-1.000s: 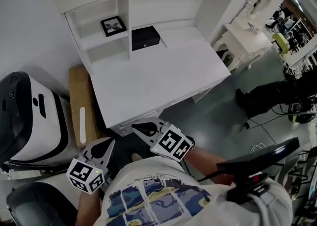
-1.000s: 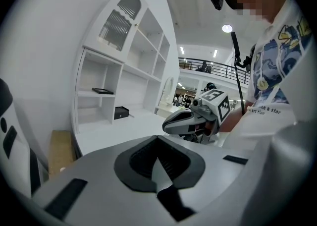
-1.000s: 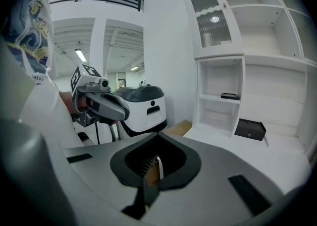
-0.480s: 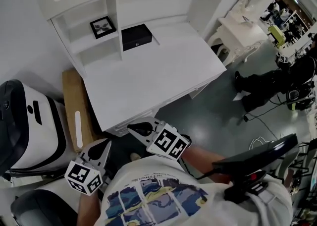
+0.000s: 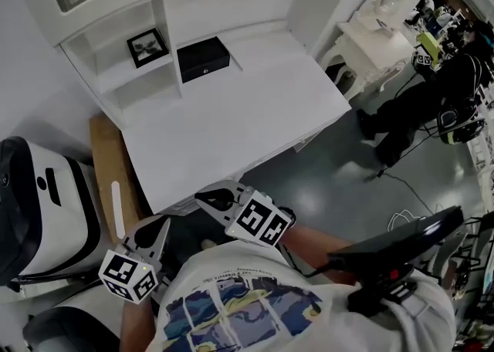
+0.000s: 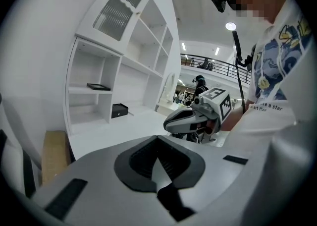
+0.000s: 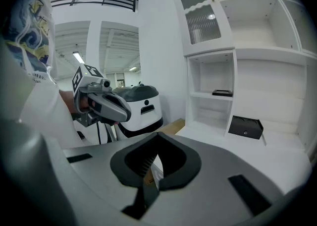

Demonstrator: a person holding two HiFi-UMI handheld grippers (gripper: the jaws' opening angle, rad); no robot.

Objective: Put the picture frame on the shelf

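The black picture frame [image 5: 147, 47] lies on the middle shelf of the white cabinet's left compartment [image 5: 100, 65]; it also shows as a thin dark slab, the frame [image 6: 99, 86] [image 7: 222, 92]. Both grippers are held low, close to the person's body, short of the white desk [image 5: 231, 119] and far from the frame. My left gripper [image 5: 157, 226] is shut and holds nothing, and so is my right gripper [image 5: 210, 198]. In their own views the left gripper's jaws [image 6: 157, 170] and the right gripper's jaws [image 7: 157, 166] meet with nothing between them.
A black box [image 5: 203, 59] sits at the back of the desk beside the shelf. A white-and-black machine [image 5: 38, 204] and a brown board [image 5: 104, 165] stand left of the desk. A white dressing table [image 5: 378, 34] and a person in dark clothes [image 5: 417, 103] are to the right.
The head view has swung, so the desk and shelf sit further left in the picture. Both grippers stay shut near the body. The person at the right has walked closer.
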